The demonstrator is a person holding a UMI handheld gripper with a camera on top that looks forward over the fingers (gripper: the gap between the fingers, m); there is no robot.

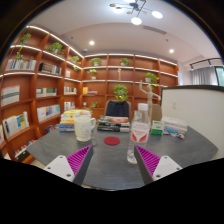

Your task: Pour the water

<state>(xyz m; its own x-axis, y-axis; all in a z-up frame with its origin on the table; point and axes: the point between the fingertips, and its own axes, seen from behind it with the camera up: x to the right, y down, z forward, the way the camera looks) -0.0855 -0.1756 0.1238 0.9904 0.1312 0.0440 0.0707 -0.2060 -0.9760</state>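
A clear plastic water bottle with a white cap stands upright on the grey table, just ahead of my right finger. A white mug stands farther back to the left, beyond my left finger. A round red coaster lies flat between the mug and the bottle. My gripper is open and empty, low over the near part of the table. Its magenta pads stand wide apart, with bare table between them.
Stacks of books lie behind the mug, with more books and boxes at the right. A chair and a potted plant stand behind the table. Bookshelves line the left and back walls. A white board stands at the right.
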